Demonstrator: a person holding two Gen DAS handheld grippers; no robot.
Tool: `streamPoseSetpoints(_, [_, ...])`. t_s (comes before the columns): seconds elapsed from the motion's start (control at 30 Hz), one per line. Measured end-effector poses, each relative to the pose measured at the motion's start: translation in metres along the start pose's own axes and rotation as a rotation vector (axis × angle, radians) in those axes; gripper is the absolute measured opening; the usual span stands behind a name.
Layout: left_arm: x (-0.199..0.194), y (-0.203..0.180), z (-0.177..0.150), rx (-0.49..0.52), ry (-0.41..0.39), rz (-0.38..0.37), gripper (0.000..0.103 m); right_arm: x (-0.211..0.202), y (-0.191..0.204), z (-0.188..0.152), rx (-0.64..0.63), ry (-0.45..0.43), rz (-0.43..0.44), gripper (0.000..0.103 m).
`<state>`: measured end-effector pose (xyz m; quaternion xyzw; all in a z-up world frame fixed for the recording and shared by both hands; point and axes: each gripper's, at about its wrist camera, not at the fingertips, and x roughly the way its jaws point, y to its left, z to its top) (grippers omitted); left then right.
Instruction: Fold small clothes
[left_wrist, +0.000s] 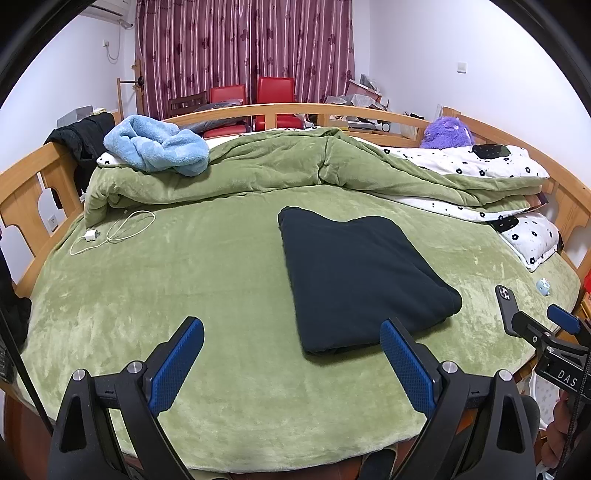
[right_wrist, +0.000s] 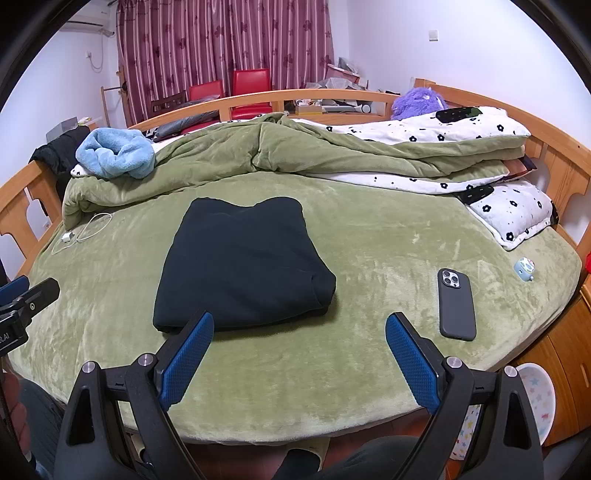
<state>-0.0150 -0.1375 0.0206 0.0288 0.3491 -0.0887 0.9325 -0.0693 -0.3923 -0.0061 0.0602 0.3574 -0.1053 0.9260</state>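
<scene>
Your left gripper (left_wrist: 291, 349) hovers above the near edge of the green bed cover (left_wrist: 207, 280), its jaws spread wide and holding nothing. Your right gripper (right_wrist: 300, 345) hovers likewise, jaws wide apart and empty. The dark garment (right_wrist: 243, 264), folded into a thick rectangle, lies flat on the cover between the two grippers, just beyond their fingertips and touched by neither. A phone (right_wrist: 456, 304) lies face down to its right, well apart from it. A white charger with its cable (left_wrist: 118, 230) rests near the rumpled green quilt (left_wrist: 280, 166) at the far side.
</scene>
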Motion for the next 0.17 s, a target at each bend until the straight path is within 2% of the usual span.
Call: streamPoseSetpoints(0.17, [0.0024, 0.0023, 0.0015, -0.005, 0.003, -0.016, 0.097, 0.0003, -0.0003, 0.0002, -0.003, -0.002, -0.002, 0.093])
